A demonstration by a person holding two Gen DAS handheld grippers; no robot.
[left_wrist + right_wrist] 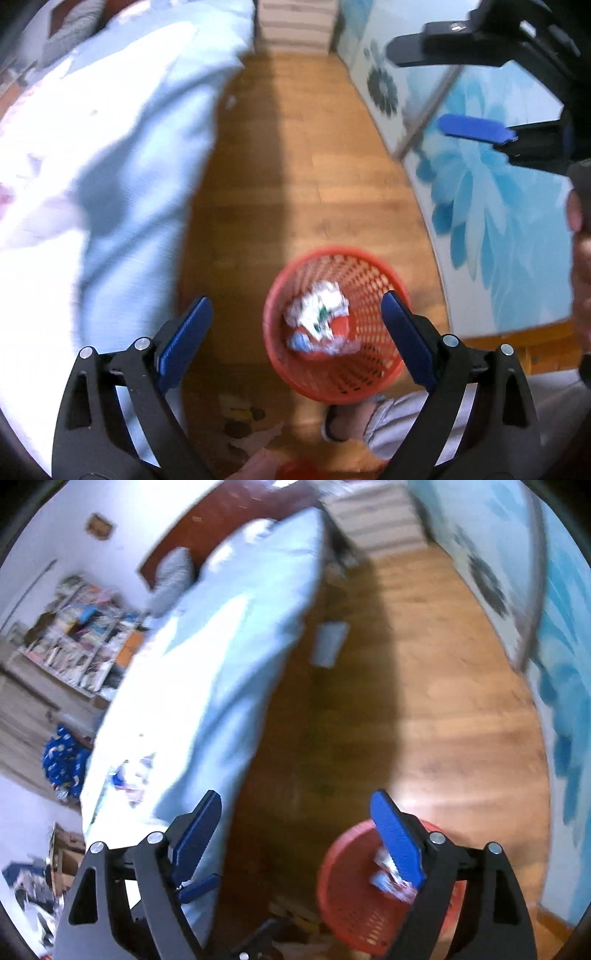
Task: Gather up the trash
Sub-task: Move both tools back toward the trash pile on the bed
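Observation:
A red mesh basket (369, 284) stands on the wooden floor with crumpled white and coloured trash (319, 317) inside. My left gripper (297, 334) hangs above it, open, with nothing between its blue pads. My right gripper (443, 88) shows at the upper right of the left wrist view, also open and empty. In the right wrist view, the right gripper (297, 834) is open above the floor. The basket (347, 897) sits low behind its right finger (397, 838), with trash (384, 880) partly hidden.
A bed with a pale blue duvet (122, 147) fills the left side. A wardrobe door with blue flowers (491, 221) runs along the right. A flat pale item (328, 642) lies on the floor by the bed. Scraps (251, 424) and a person's foot (340, 421) are near the basket.

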